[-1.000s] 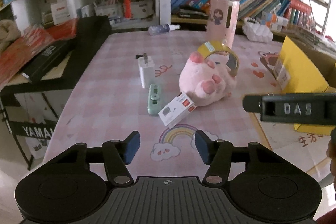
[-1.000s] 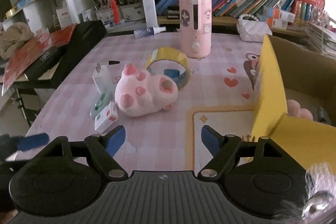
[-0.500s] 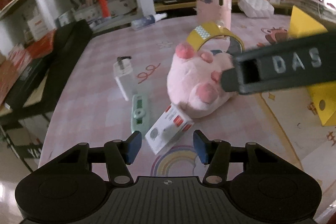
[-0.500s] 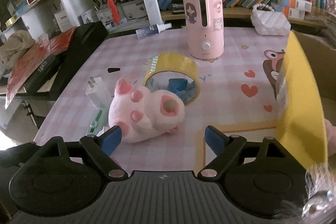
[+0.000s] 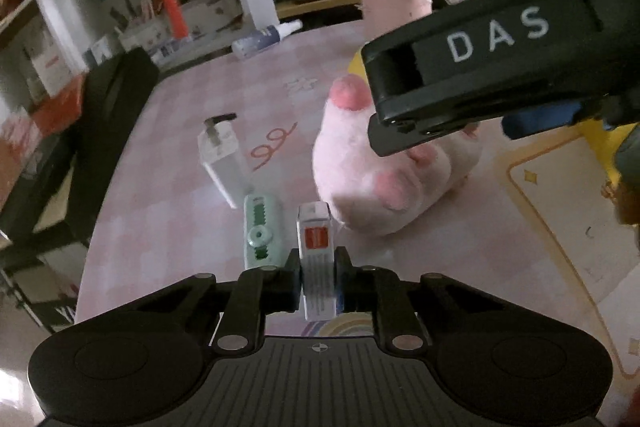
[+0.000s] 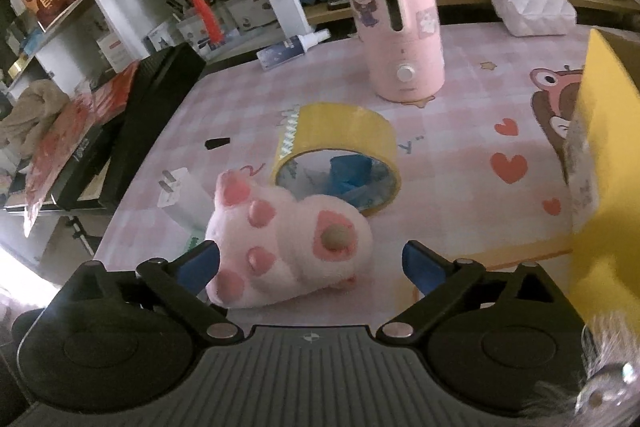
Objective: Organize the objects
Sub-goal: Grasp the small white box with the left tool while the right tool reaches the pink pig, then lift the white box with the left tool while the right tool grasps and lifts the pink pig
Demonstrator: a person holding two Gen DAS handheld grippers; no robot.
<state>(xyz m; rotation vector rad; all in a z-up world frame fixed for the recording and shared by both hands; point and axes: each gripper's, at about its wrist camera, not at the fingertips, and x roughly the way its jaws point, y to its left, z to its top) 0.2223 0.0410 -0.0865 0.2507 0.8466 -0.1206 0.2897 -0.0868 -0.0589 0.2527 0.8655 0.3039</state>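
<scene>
My left gripper [image 5: 318,277] is shut on a small white box with a red label [image 5: 316,251], held just above the pink table. A green correction-tape dispenser [image 5: 261,235] and a white charger [image 5: 222,163] lie just beyond it. A pink plush paw [image 5: 380,183] sits to the right, under the right gripper's body [image 5: 480,67]. In the right wrist view my right gripper [image 6: 312,263] is open, its fingers on either side of the plush paw [image 6: 288,239]. A yellow tape roll [image 6: 340,143] lies behind the paw.
A pink humidifier [image 6: 392,19] stands at the back. A yellow cardboard box [image 6: 604,167] is at the right edge. A spray bottle [image 6: 292,47] lies near the far table edge. Black cases [image 6: 132,123] lean at the left. Bookshelves stand behind the table.
My left gripper moved forward and closed on the white box, lifting it. My right gripper moved forward over the plush paw, its fingers now either side of it.
</scene>
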